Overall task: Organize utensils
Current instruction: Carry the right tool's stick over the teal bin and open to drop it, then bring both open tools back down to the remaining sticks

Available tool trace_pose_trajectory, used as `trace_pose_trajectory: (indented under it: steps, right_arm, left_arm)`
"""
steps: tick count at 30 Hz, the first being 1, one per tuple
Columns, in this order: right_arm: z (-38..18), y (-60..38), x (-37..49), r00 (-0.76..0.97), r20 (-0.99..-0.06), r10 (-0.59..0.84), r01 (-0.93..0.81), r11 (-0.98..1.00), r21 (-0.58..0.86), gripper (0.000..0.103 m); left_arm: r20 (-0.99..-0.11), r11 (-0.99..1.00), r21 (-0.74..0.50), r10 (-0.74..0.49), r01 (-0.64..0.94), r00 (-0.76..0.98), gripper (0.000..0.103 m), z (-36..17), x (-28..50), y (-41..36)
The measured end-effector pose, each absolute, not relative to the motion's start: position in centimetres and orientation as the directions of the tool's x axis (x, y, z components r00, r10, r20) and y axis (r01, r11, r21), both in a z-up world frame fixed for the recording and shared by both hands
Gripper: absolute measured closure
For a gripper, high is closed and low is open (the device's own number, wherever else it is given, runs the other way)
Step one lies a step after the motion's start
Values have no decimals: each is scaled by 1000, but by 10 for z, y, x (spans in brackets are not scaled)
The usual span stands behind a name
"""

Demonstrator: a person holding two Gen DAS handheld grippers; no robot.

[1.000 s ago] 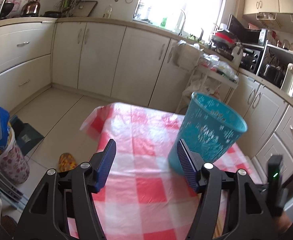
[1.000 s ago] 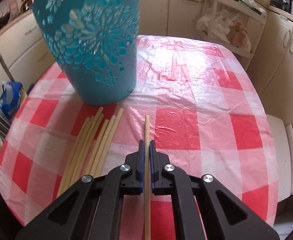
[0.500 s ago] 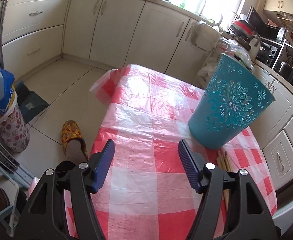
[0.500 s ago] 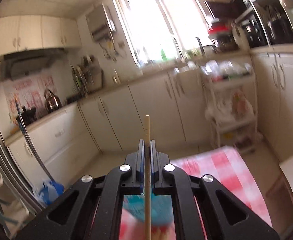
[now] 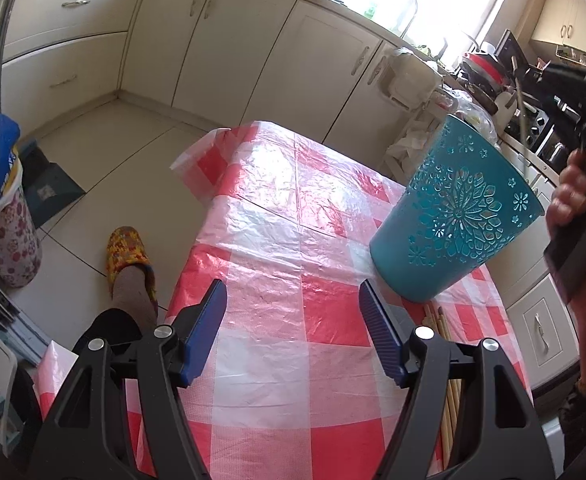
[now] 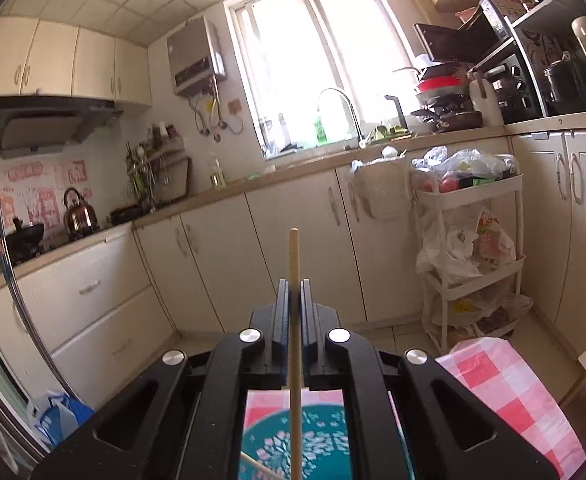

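Checked tablecloth (image 5: 277,248): one teal basket (image 5: 453,216), perhaps four loose chopsticks (image 5: 447,384); left tongs (image 5: 293,328) apart, right tongs (image 6: 291,300) clamping one chopstick (image 6: 294,264).

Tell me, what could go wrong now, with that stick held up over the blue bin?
The right gripper pinches one thin chopstick that runs far past its pads both ways, so it might pivot or slip. Its lower end hangs above the teal basket; a poor aim could miss the opening or nudge the light basket. The left gripper is open beside the basket, not steadying it.
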State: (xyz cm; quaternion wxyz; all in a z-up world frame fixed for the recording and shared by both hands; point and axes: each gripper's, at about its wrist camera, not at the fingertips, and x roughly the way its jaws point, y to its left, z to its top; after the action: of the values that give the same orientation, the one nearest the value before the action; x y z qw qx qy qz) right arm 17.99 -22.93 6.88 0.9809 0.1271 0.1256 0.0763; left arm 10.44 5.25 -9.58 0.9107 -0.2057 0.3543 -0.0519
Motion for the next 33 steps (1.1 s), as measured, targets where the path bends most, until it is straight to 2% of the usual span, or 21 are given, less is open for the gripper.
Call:
trace_pose_trajectory:
  steps: [3, 8, 12, 17, 20, 26, 33]
  right_arm:
    - [55, -231, 176, 940, -275, 202, -129, 957, 260, 97]
    - [42, -239, 155, 917, -332, 222, -154, 963, 220, 87]
    - [24, -265, 108, 891, -390, 232, -132, 955, 266, 87]
    - [-54, -268, 67, 715, -648, 261, -140, 962, 233, 91]
    - [-90, -262, 65, 618, -746, 249, -137, 968, 210, 92]
    - [-121, -254, 73, 555, -803, 217, -139, 976, 168, 92]
    - [-128, -256, 73, 557, -811, 177, -144, 983, 115, 94]
  left_arm:
    - [-624, 909, -413, -243, -50, 742, 38, -96, 105, 51]
    - [-629, 904, -424, -248, -57, 736, 38, -97, 106, 53]
    - [-634, 904, -423, -247, -62, 733, 38, -99, 107, 53]
    - [-647, 914, -402, -236, -62, 725, 35, -98, 108, 49]
    - [-664, 931, -359, -211, -58, 718, 35, -93, 107, 41]
    - [-694, 943, -333, -263, 26, 670, 31, -89, 94, 8]
    - [-733, 950, -280, -304, 137, 609, 30, -91, 92, -40]
